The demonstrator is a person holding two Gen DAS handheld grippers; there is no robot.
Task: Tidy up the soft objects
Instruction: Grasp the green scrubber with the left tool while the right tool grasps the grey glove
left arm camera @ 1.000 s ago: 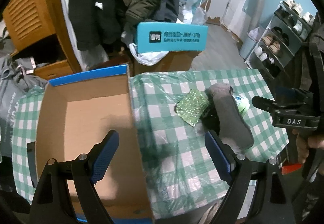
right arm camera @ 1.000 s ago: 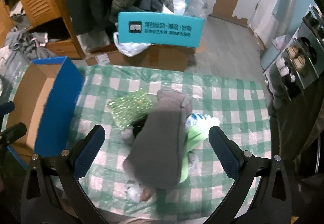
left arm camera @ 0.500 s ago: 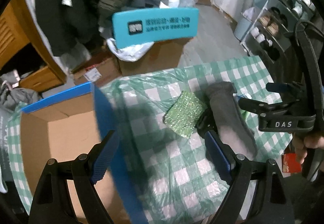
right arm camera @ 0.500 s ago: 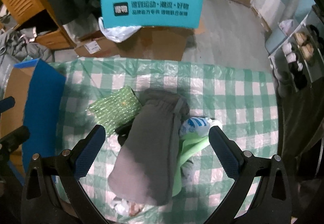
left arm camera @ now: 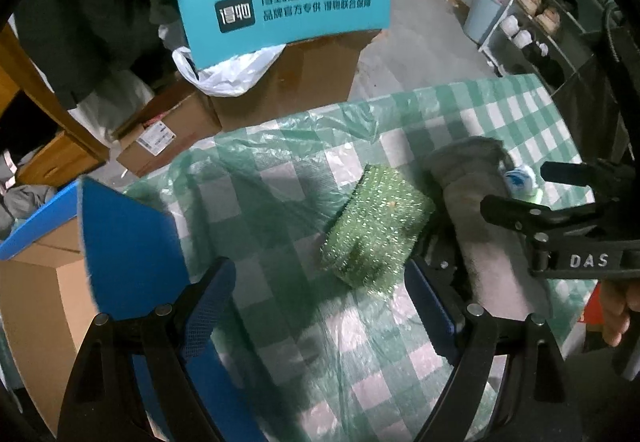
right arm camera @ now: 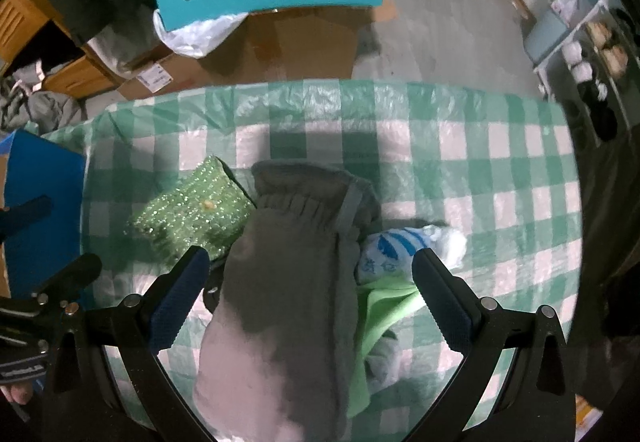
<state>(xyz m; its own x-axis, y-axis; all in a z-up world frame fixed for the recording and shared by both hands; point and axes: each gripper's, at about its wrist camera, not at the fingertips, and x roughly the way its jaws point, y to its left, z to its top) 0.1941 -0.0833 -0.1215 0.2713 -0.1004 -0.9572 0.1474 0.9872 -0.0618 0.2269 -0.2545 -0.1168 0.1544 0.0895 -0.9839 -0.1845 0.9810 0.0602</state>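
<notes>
- A long grey fleece mitten [right arm camera: 288, 282] lies on the desk [right arm camera: 480, 162], which is covered by a green-and-white checked plastic cloth. In the right wrist view its long axis runs from the near edge away toward the far edge, with the gathered cuff and its small loop at the far end.
- A glittery green rectangular pouch [left arm camera: 376, 230] lies just beside the mitten on its left, touching or slightly tucked under its edge. Its long axis is slanted, the far end leaning toward the mitten.
- On the mitten's other side, a white sock with blue stripes [right arm camera: 404, 246] and a bright green cloth [right arm camera: 380, 314] press against it, partly beneath it.
- The right gripper [right arm camera: 308, 298] has its blue-padded fingers spread wide, one on each side of the mitten, holding nothing.
- The left gripper [left arm camera: 316, 306] is likewise spread wide and holds nothing, hanging over the bare cloth near the pouch.
- The left wrist view alone shows the inside of the open cardboard box with blue flaps [left arm camera: 36, 282] at the left end of the desk; the right wrist view catches only one blue flap.
- The right wrist view alone shows the green cloth and the mitten's full length; in the left view the right gripper hides part of the mitten.
- A teal placard with dark printed characters [left arm camera: 288, 6] stands on cartons on the floor beyond the desk.
</notes>
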